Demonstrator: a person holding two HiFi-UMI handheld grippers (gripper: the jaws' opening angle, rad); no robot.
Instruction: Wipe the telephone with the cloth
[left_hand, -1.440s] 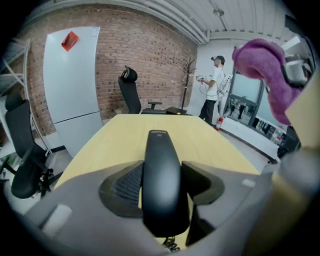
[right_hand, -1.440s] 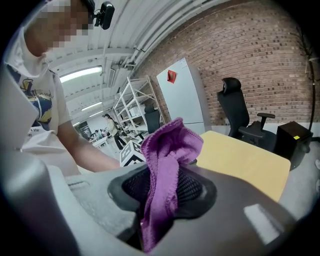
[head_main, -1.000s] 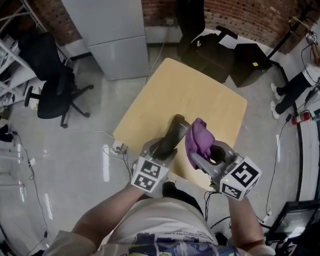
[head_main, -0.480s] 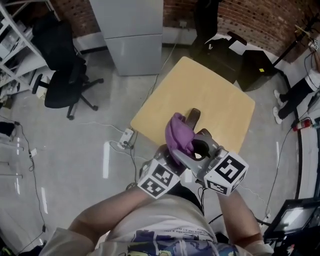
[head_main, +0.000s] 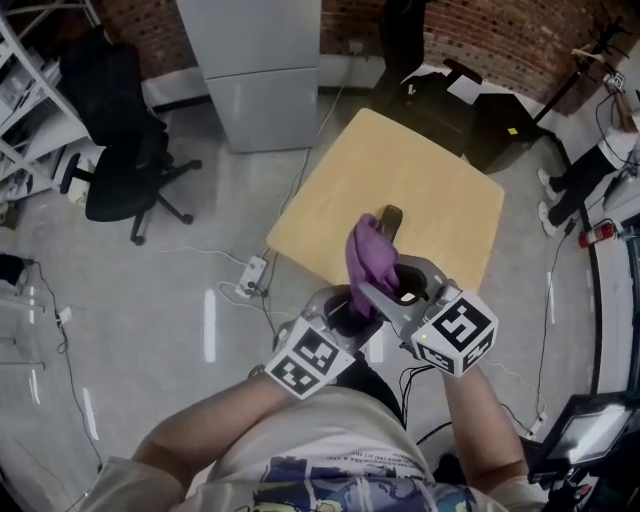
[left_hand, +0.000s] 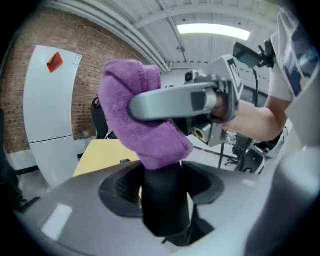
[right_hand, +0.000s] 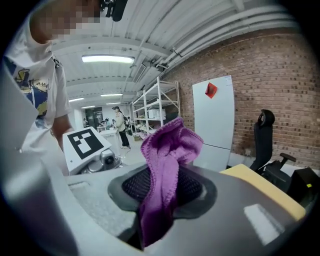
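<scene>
The left tool (head_main: 345, 310) clamps the black telephone (left_hand: 165, 205) in mid-air, steadying it above the tabletop (head_main: 440, 190), so the right tool (head_main: 378, 292), pinching the cloth (head_main: 372, 262), can rub its 12 o'clock end.

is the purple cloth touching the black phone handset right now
Touching. The left gripper view shows the cloth pressed down on the top end of the handset, with no gap between them.

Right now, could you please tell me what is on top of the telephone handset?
The purple cloth, gripped by the right gripper, sits on the black handset held in the left gripper. The handset's middle is covered; only its ends show.
</scene>
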